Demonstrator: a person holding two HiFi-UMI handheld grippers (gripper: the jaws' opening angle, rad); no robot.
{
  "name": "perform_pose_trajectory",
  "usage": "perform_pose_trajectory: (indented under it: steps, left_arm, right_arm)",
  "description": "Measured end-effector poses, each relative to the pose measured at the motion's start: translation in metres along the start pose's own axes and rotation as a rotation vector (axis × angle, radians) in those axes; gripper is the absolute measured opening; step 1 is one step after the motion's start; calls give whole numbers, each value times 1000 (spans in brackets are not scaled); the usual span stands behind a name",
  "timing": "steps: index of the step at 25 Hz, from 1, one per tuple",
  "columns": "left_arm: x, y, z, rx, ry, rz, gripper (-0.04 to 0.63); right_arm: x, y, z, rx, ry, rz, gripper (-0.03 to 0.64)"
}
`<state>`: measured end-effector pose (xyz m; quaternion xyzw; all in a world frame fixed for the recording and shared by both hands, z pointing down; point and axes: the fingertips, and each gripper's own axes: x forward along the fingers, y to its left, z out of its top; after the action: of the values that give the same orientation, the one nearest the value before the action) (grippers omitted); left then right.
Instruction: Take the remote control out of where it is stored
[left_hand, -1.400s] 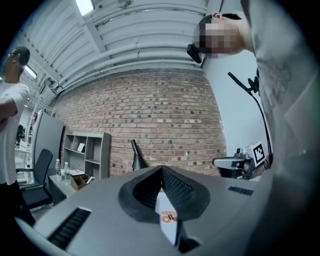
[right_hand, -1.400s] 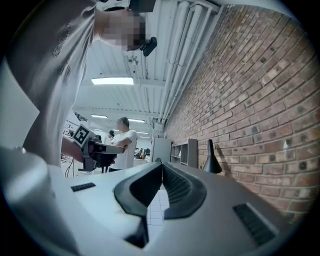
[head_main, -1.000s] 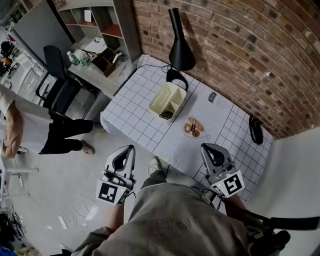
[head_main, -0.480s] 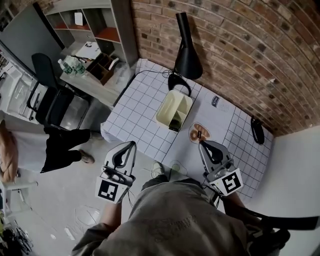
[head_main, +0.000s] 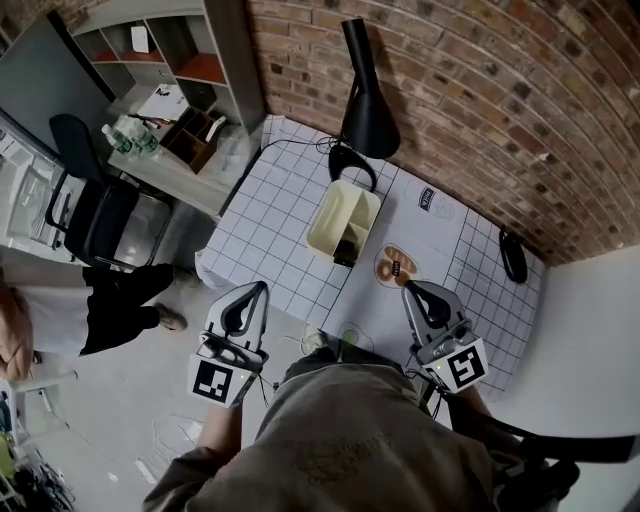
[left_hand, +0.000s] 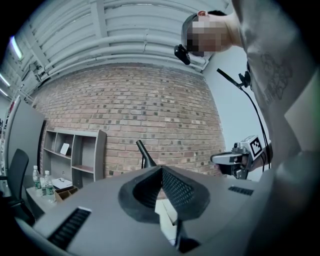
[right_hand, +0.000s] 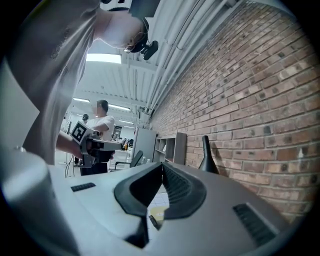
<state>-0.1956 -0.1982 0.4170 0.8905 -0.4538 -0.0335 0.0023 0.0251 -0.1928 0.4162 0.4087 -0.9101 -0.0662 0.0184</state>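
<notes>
A cream two-compartment bin (head_main: 340, 214) stands in the middle of the grid-cloth table (head_main: 270, 220). A dark object that looks like the remote (head_main: 344, 250) stands in the bin's near compartment. My left gripper (head_main: 262, 287) is shut and empty, hanging over the floor just off the table's near edge, left of the bin. My right gripper (head_main: 408, 291) is shut and empty over the table's near part, right of the bin. In the left gripper view the shut jaws of the left gripper (left_hand: 161, 169) point level at the bin (left_hand: 167, 214). The right gripper (right_hand: 162, 165) points level along the brick wall.
A black desk lamp (head_main: 364, 100) stands behind the bin. A round coaster (head_main: 396, 267) lies just right of the bin and a black object (head_main: 512, 257) at the table's right end. At the left are an office chair (head_main: 90, 205), a side desk (head_main: 165, 150), a shelf (head_main: 170, 50) and a standing person (head_main: 110, 300).
Both grippers have drifted a little toward the table with the person holding them, jaws still shut. The person at the left has stepped further left.
</notes>
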Motion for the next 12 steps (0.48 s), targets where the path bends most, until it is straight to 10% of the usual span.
perform_pose_trajectory:
  steps: [12]
  left_arm:
    - [31, -21, 18, 33, -32, 19, 5]
  right_arm:
    - [-7, -39, 12, -39, -73, 18, 14]
